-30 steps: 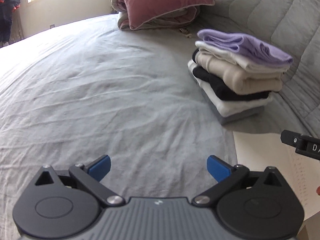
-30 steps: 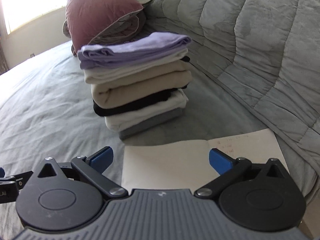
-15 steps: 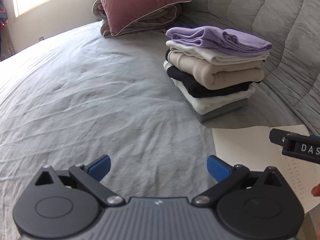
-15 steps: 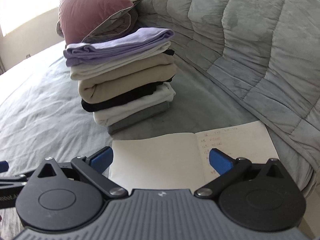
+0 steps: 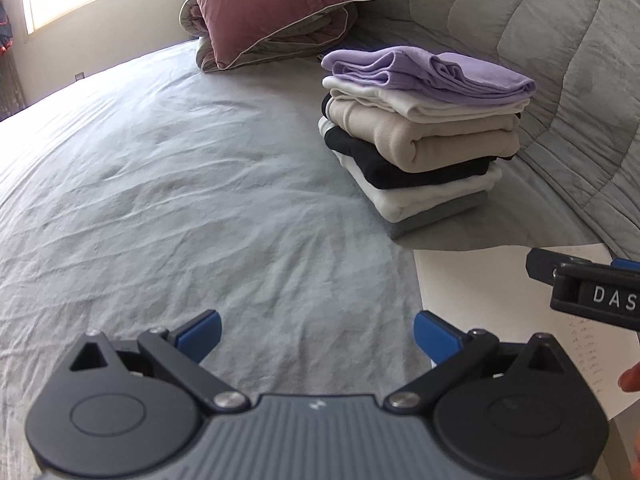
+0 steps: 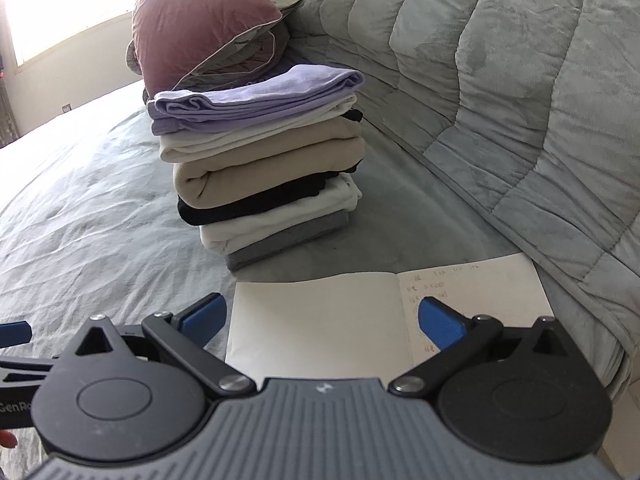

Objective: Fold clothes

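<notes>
On the bed (image 5: 168, 184), the folded stack of clothes (image 6: 260, 168) sat near the quilt's edge, keeping space clear; the left hand-held gripper (image 5: 316, 334) and right hand-held gripper (image 6: 324, 318) hovered wide, empty.

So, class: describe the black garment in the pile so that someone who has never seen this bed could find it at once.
Start at the grey bed and find the stack of folded clothes beside the quilted grey cover, just beyond the open notebook. The black garment lies in the lower half of the stack, under the thick beige one and above a white one. It is the only dark layer.
</notes>
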`<state>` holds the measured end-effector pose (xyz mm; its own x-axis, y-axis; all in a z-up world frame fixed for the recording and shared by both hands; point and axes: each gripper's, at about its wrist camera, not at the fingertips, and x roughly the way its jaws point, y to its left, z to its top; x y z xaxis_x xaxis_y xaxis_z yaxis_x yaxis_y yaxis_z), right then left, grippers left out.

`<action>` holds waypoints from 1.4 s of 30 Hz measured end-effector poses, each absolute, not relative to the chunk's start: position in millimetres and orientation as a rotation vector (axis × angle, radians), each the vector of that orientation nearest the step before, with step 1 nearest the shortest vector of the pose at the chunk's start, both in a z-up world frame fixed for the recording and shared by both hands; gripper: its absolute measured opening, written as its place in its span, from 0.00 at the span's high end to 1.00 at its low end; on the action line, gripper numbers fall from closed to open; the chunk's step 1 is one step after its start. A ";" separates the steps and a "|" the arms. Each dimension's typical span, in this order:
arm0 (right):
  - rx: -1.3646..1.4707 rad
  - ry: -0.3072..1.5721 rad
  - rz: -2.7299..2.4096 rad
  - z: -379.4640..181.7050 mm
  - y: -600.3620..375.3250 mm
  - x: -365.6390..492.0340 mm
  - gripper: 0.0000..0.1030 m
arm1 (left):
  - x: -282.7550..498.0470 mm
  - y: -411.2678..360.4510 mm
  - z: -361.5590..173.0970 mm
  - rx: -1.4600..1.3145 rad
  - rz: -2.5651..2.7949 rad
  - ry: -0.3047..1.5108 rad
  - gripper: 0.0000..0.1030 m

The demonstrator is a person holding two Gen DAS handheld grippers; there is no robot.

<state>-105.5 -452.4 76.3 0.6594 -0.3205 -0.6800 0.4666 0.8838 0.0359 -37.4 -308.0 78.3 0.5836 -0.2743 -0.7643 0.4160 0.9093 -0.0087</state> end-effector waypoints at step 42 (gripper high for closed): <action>0.193 0.700 -0.437 88.6 -442.0 -100.5 0.00 | -40.6 -295.7 97.9 0.182 -0.423 0.862 0.01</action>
